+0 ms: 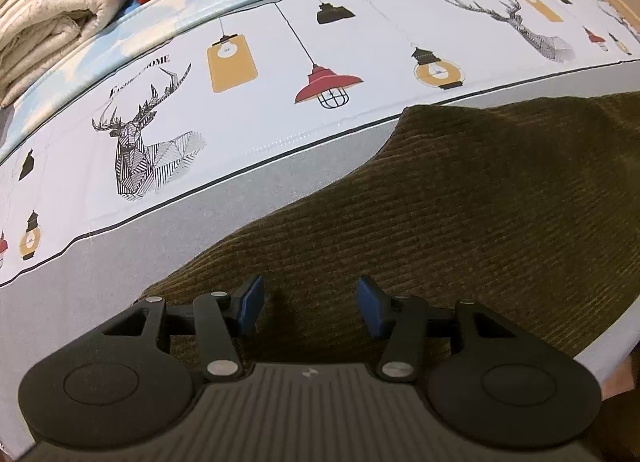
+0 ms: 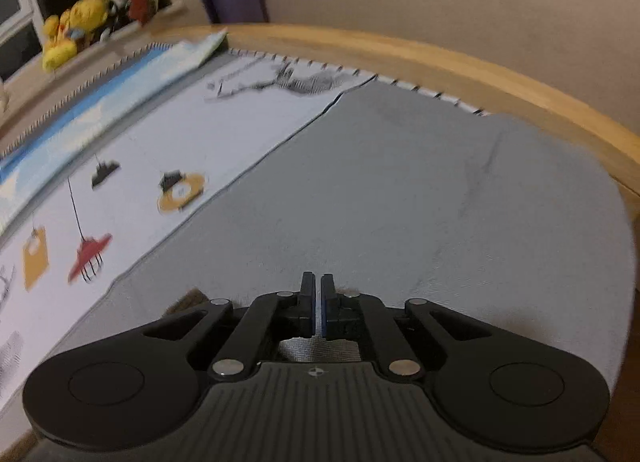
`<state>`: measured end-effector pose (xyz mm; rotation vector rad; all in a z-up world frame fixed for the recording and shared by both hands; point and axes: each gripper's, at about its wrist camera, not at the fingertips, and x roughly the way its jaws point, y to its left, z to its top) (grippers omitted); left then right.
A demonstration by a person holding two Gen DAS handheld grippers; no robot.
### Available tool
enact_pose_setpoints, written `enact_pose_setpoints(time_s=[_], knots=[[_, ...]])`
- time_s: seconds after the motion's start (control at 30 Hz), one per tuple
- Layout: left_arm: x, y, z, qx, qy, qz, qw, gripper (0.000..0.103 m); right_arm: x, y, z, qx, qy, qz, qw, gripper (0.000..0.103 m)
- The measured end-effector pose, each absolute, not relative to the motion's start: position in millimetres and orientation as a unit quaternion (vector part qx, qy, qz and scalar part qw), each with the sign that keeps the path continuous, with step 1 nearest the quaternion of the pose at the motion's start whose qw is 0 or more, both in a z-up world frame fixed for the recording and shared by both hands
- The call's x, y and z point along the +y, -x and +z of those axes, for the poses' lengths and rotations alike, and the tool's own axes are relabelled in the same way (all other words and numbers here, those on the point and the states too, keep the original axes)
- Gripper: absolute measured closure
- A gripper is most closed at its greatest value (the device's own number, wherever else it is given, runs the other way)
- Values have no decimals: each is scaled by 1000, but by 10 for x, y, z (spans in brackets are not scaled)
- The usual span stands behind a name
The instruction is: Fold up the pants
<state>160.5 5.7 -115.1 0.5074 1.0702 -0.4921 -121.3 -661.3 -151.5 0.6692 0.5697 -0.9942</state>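
Now | one pants [image 1: 460,221] (olive corduroy) | left claw [image 1: 310,304] wide | right claw [image 2: 317,302] pinched, empty

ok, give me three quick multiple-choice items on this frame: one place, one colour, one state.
1. Where does the dark olive ribbed pants fabric lie?
A. on the grey band of the printed bed sheet
B. on the wooden bed frame
C. on the folded cream quilt

2. What colour is the caged lamp print?
A. blue
B. red
C. green

3. How do the left gripper fingers stand?
A. shut on cloth
B. open, apart
C. out of view

Answers: 1 A, grey sheet borders the fabric; 2 B, its shade is red; 3 B, a wide gap shows between the blue pads.
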Motion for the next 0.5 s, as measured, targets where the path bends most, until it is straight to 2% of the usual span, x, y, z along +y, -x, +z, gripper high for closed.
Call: enact_pose_setpoints(time_s=[0.03, 0.1, 0.17, 0.33, 0.5], knots=[[61, -1604, -1142, 498, -235, -230, 802, 46, -6604, 1260, -1475, 254, -321, -454, 791, 98], [57, -1589, -1112, 495, -230, -232, 805, 46, -6527, 1363, -1380, 244, -338, -429, 802, 78], [57, -1561, -1068, 491, -223, -237, 808, 46, -6405, 1450, -1303, 249, -340, -408, 810, 68], [36, -1422, -971, 479, -216, -257, 811, 46, -6043, 1670, -1250, 304, -326, -337, 829, 63], [87, -1259, -918, 470, -217, -272, 811, 46, -5798, 1926, -1626, 436, -260, -359, 783, 66]])
